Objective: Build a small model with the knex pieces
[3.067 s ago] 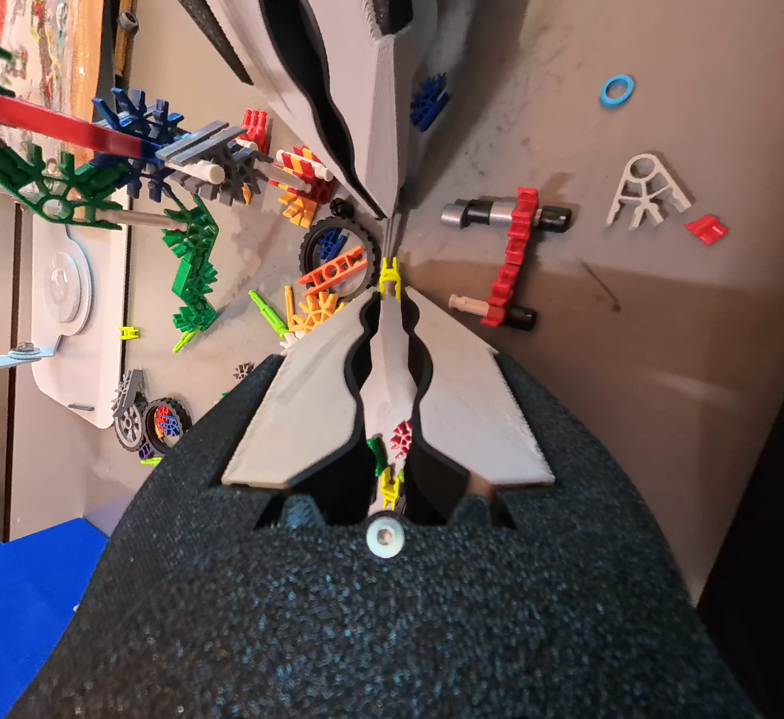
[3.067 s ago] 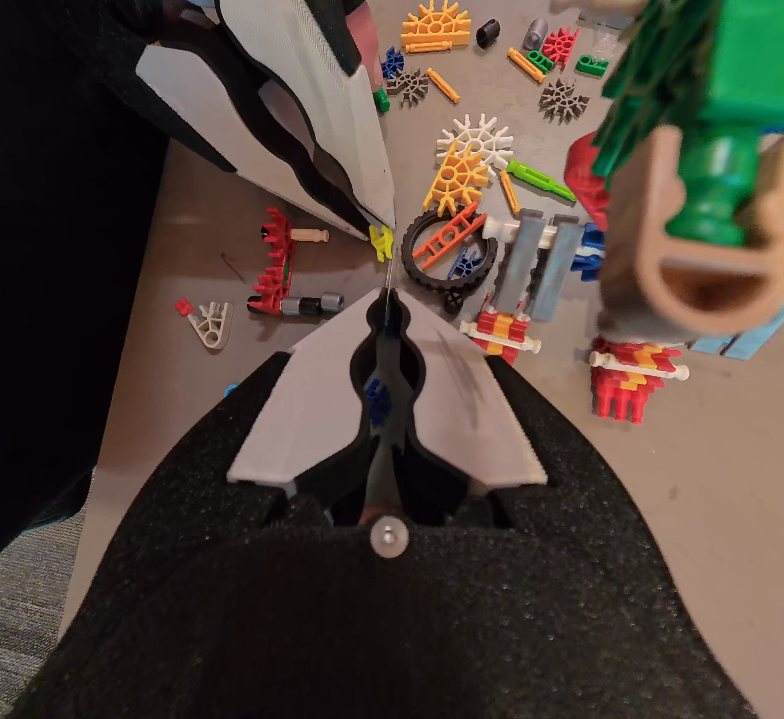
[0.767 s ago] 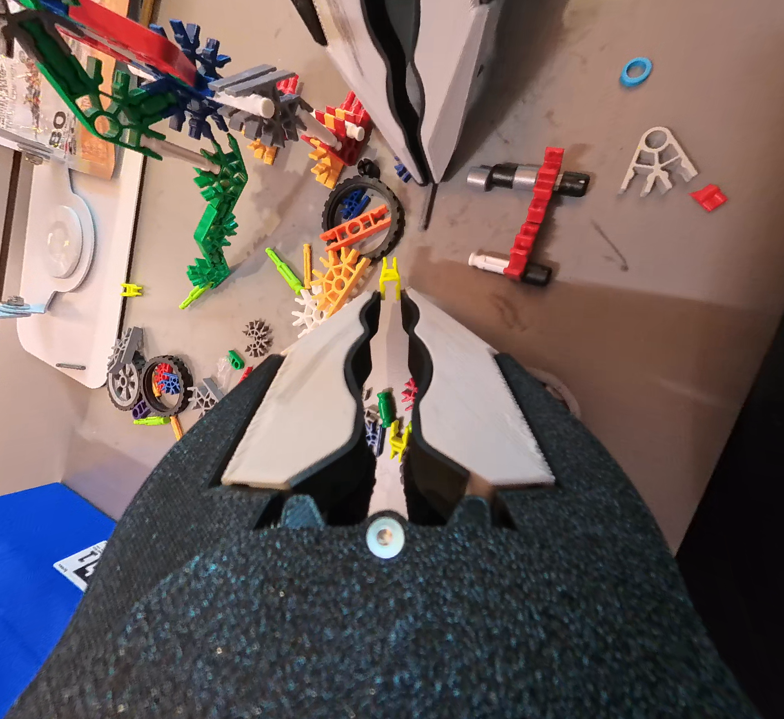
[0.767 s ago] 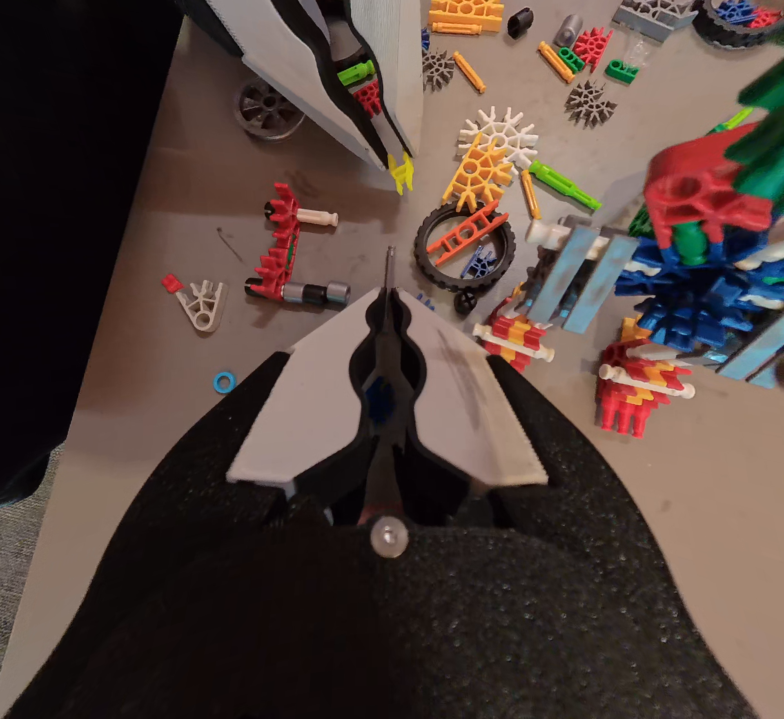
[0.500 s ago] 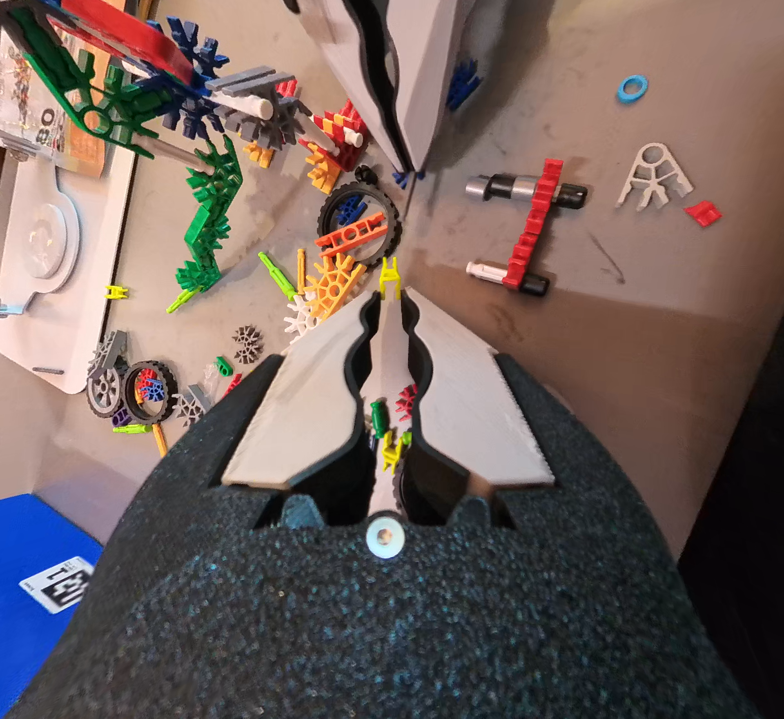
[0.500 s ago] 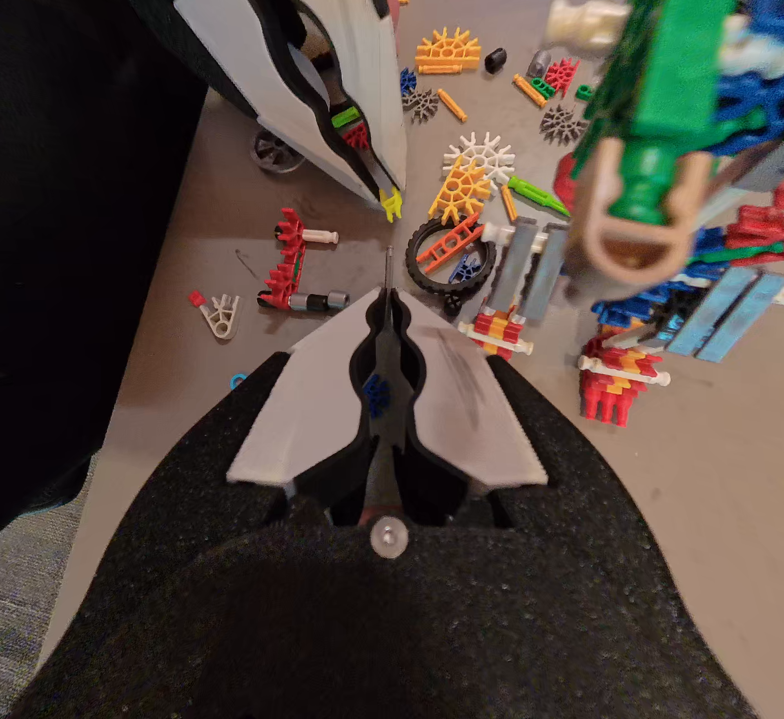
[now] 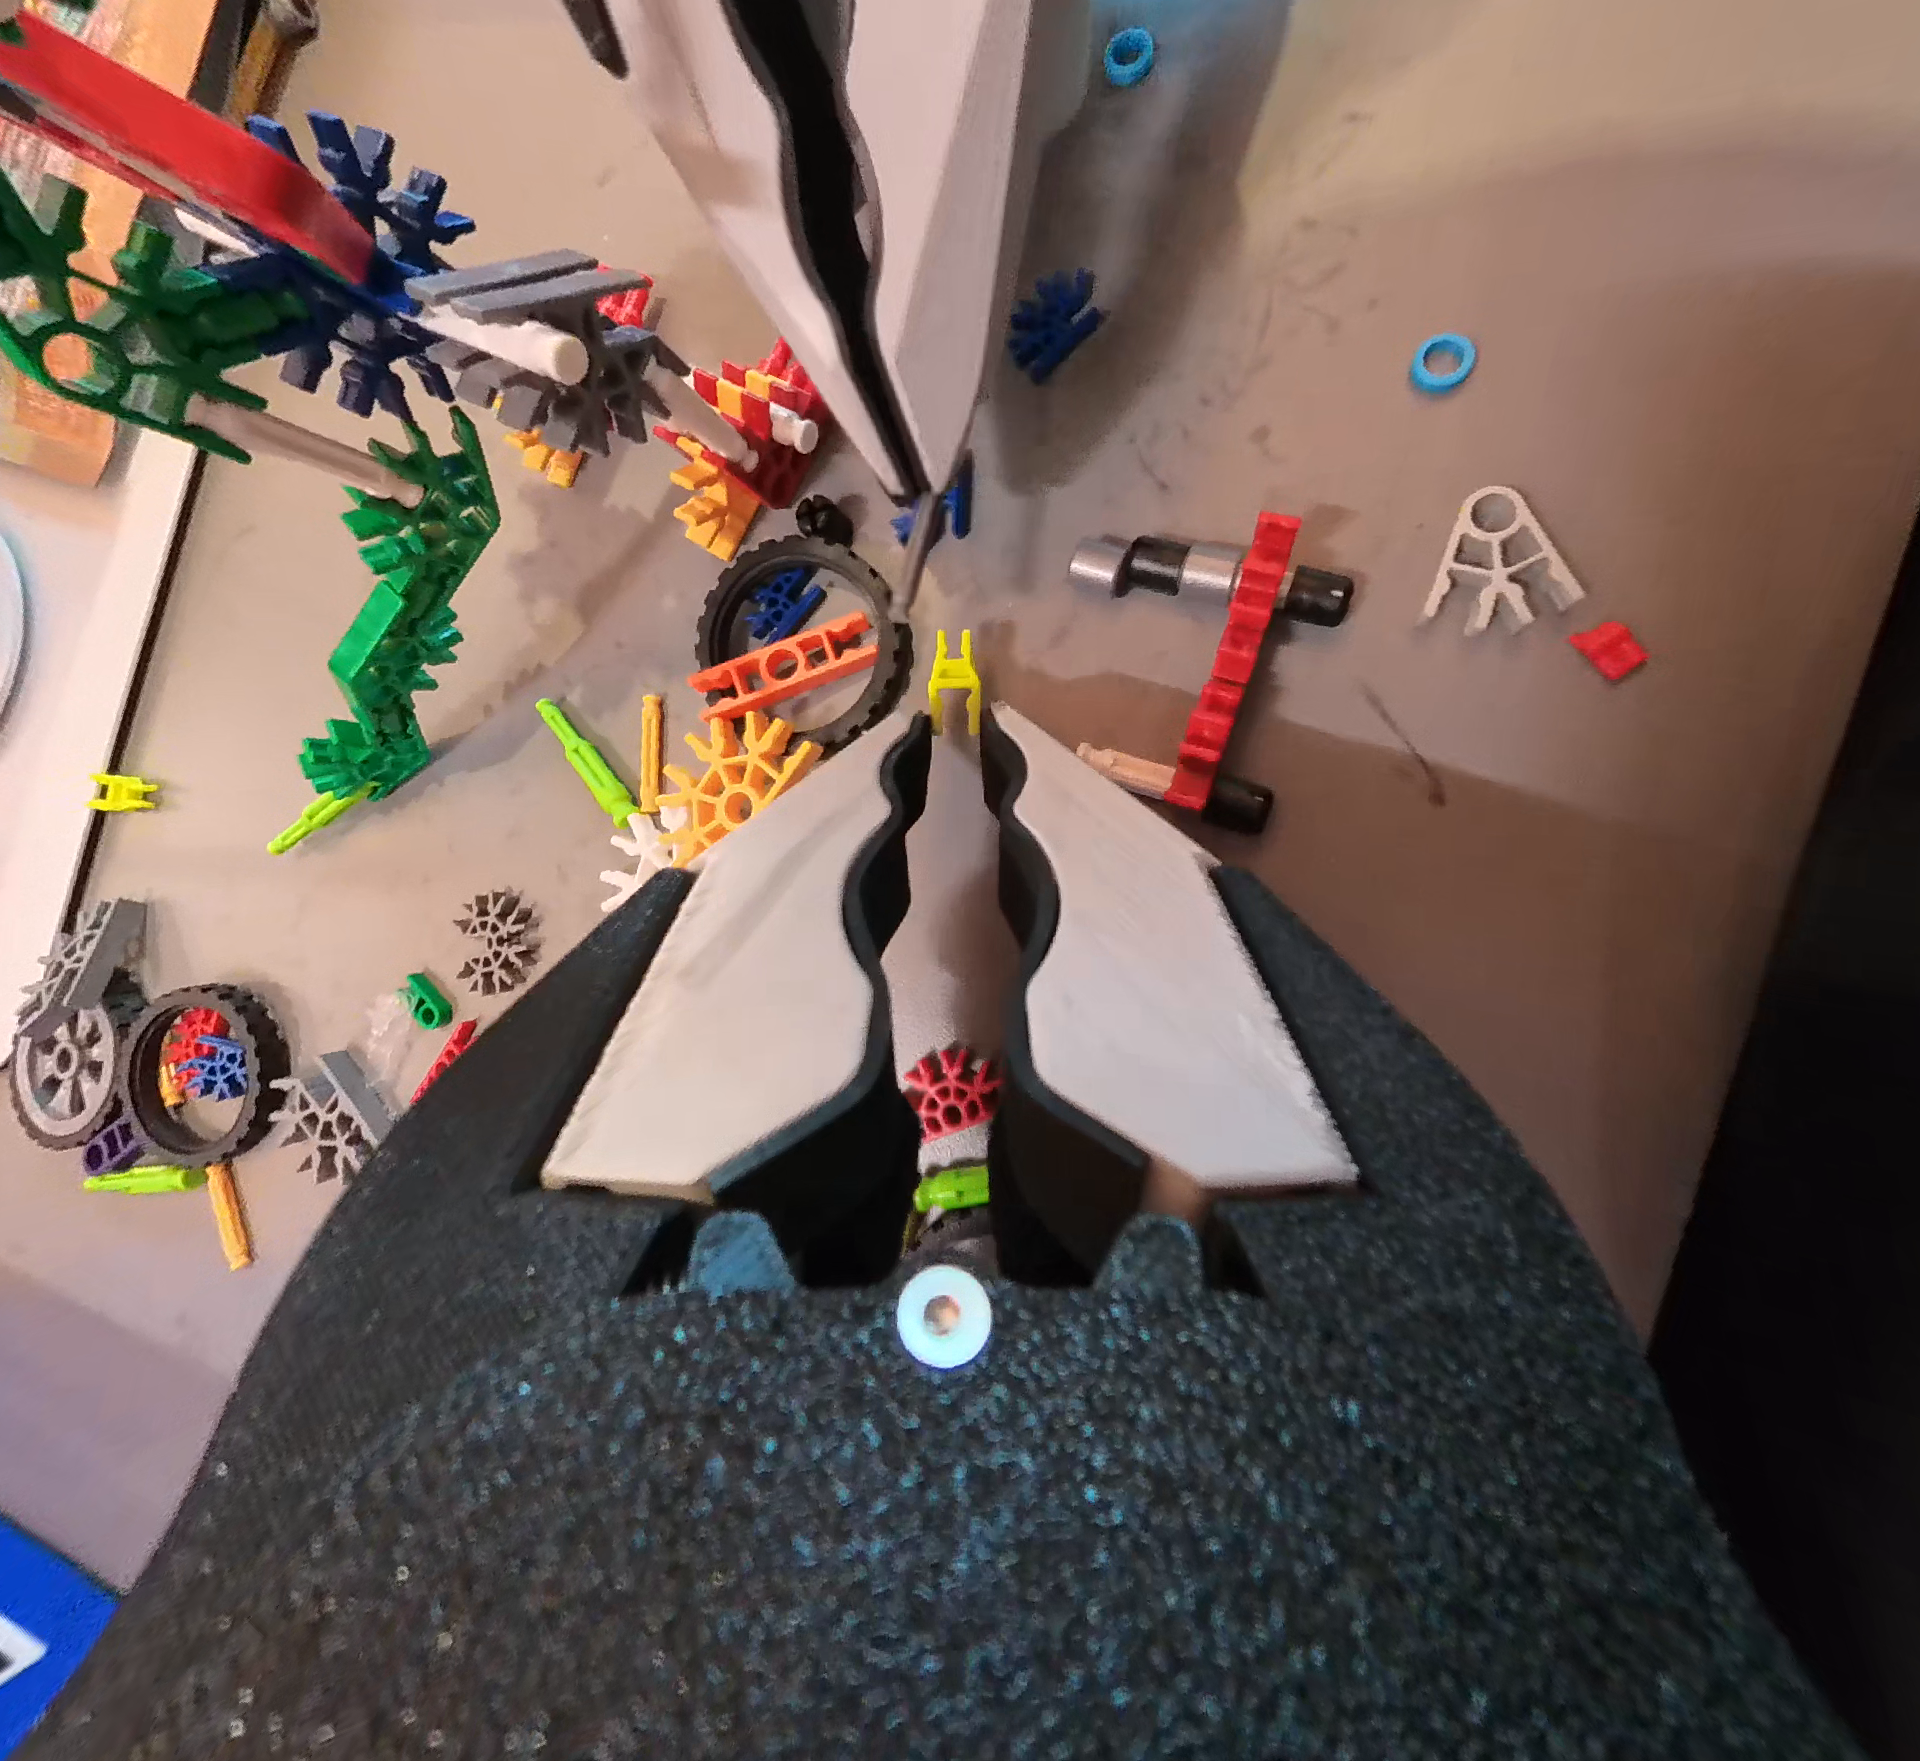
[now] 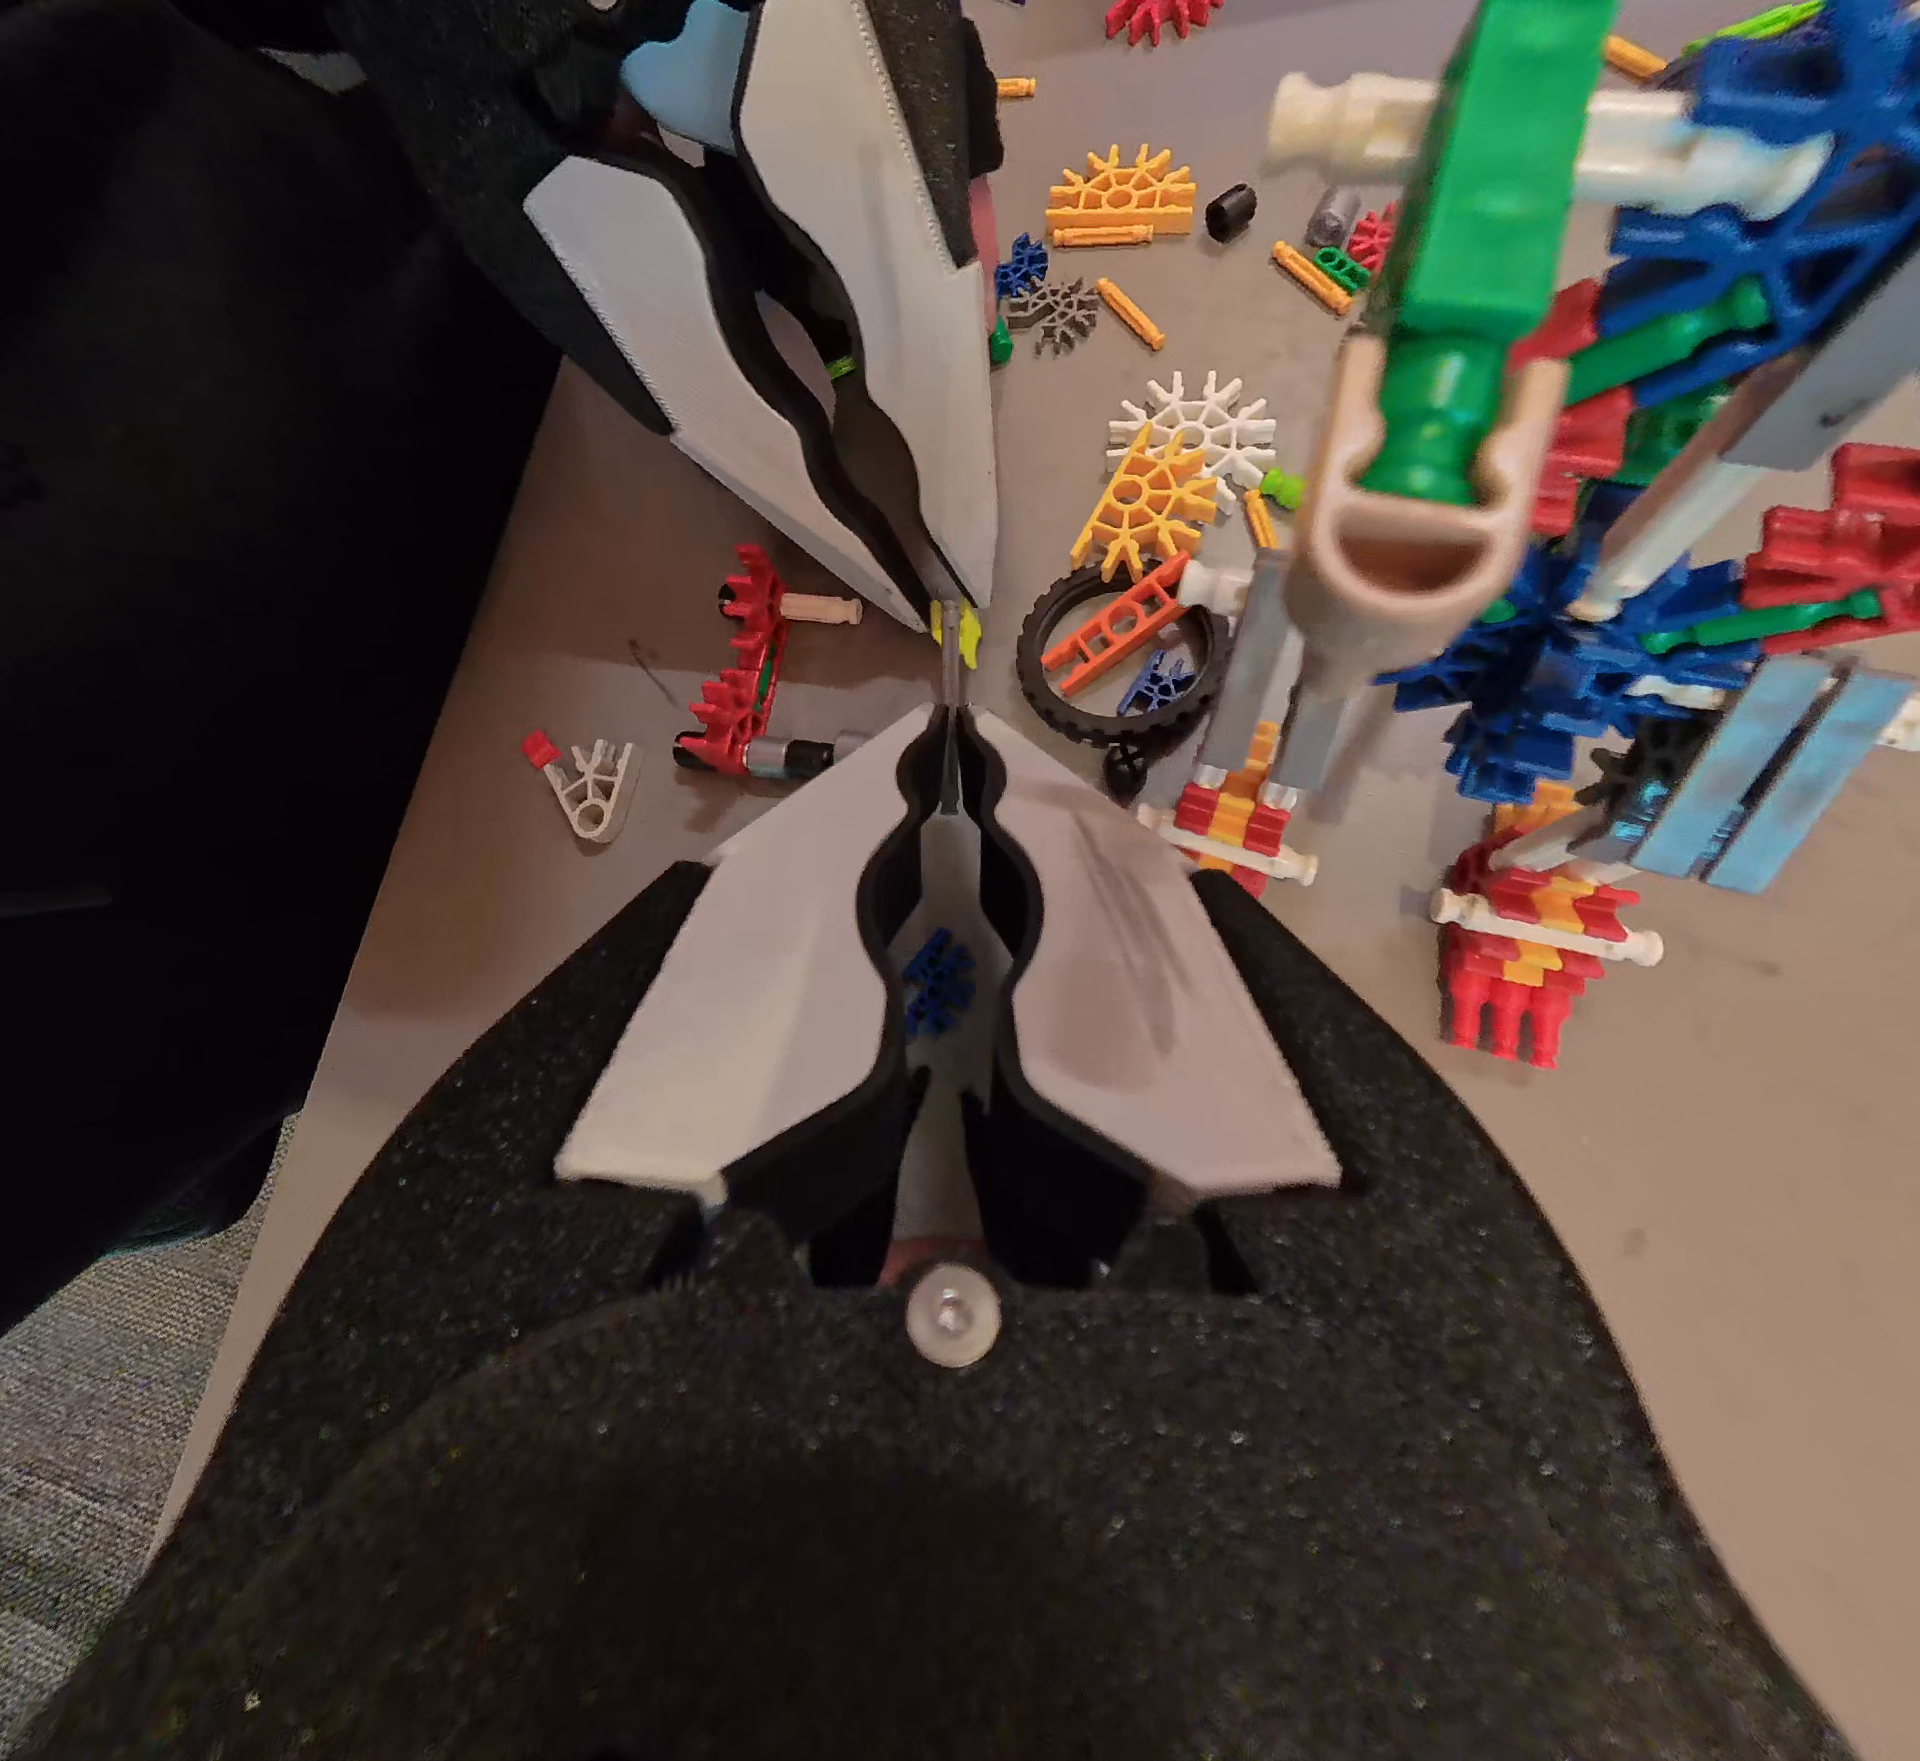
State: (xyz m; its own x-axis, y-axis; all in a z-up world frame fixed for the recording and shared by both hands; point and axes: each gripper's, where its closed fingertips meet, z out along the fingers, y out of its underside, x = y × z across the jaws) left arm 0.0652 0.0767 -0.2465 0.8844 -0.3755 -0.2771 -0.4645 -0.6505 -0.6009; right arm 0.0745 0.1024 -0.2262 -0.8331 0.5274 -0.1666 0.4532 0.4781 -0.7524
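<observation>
**Grey tabletop strewn with plastic construction pieces**

A smooth grey table [image 7: 1558, 153] carries loose toy parts. A black rubber tyre ring [image 7: 800, 636] lies flat with an orange ladder-shaped connector [image 7: 790, 667] across it and a small blue connector [image 7: 779, 599] inside. Just beside it rest an orange half-wheel connector [image 7: 732, 792] and a white snowflake connector [image 8: 1195, 423]. Farther off lie a row of red toothed connectors on grey and black rods [image 7: 1236, 651], a light grey fan-shaped connector [image 7: 1496, 563] and a blue ring [image 7: 1442, 364].
</observation>
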